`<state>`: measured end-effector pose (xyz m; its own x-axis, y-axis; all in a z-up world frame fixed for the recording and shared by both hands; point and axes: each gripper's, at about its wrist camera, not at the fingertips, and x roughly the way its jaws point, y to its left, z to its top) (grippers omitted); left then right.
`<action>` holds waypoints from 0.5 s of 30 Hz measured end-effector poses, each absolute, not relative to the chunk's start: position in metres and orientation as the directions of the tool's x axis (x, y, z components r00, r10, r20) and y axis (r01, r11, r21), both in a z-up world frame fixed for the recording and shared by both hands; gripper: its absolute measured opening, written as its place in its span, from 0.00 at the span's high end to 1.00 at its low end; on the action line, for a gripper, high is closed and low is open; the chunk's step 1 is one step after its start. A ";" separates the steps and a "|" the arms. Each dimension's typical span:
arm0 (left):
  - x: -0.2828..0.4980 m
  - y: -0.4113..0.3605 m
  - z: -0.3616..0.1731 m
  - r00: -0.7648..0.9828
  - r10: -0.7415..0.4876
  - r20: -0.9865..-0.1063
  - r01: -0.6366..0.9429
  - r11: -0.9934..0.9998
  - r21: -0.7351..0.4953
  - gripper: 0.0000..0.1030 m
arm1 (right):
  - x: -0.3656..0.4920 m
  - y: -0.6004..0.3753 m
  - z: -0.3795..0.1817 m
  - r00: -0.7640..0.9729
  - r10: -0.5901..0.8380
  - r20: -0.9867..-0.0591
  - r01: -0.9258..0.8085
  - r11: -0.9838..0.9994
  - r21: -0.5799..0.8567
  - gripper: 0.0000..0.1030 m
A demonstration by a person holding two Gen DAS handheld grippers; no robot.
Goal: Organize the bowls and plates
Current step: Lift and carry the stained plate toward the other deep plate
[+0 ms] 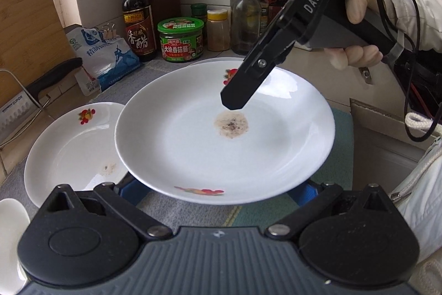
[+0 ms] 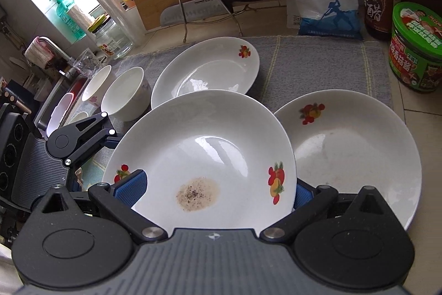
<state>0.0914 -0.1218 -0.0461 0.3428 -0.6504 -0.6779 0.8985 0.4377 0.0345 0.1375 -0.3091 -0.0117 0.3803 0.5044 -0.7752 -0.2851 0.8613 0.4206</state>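
A grey cloth [image 2: 317, 65] covers the middle of the surface, and three white plates with fruit prints are on or over it. The stained plate [image 1: 193, 151] is the nearest and sits higher than the others, tilted, overlapping the rims of the second plate [image 2: 210, 68] behind it and the third plate [image 2: 359, 151] to its right.

The left tool [image 1: 215, 187] is spread wide, with both blue pads tucked under the near rim of the stained plate, so it is released rather than clamped on it. The right tool [image 2: 215, 190] is also spread wide. One of its pads lies over the plate's inner face and the other sits behind the rim. Which tool bears the plate's weight cannot be told.

Only the left wrist view shows the right tool from outside, side-on, held by a gloved hand [image 1: 356, 4], its tip hovering just above the brown speckled stain [image 1: 231, 125]. That view shows only a sliver of the third plate. Only the right wrist view shows two white bowls [image 2: 127, 93] side by side at the cloth's left edge, the left tool's linkage meeting the plate's left rim, and a knife [image 2: 193, 10] on a wire stand

A green-lidded jar [image 1: 181, 39] stands beyond the plates
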 end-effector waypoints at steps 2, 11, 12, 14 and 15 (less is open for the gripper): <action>0.095 -0.132 -0.047 0.339 -0.654 -0.676 0.903 0.427 0.040 0.01 | 0.140 -0.321 -0.013 0.392 0.498 -0.773 -0.267 0.866 0.423 0.00; 0.111 -0.168 -0.052 0.320 -0.653 -0.687 0.916 0.399 0.047 0.01 | 0.146 -0.357 -0.022 0.421 0.478 -0.771 -0.223 0.878 0.423 0.00; 0.113 -0.171 -0.052 0.319 -0.651 -0.688 0.916 0.398 0.047 0.01 | 0.148 -0.360 -0.024 0.422 0.478 -0.770 -0.220 0.878 0.424 0.00; 0.115 -0.177 -0.052 0.319 -0.648 -0.692 0.917 0.396 0.052 0.01 | 0.150 -0.366 -0.027 0.426 0.478 -0.768 -0.211 0.878 0.429 0.00; 0.116 -0.179 -0.053 0.320 -0.647 -0.692 0.917 0.396 0.055 0.01 | 0.151 -0.369 -0.028 0.427 0.479 -0.767 -0.209 0.878 0.431 0.00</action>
<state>0.1158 -0.1792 -0.0527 0.3205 -0.6465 -0.6923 0.9168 0.3956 0.0549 0.1507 -0.3688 -0.0285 0.4266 0.4786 -0.7674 -0.2089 0.8777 0.4312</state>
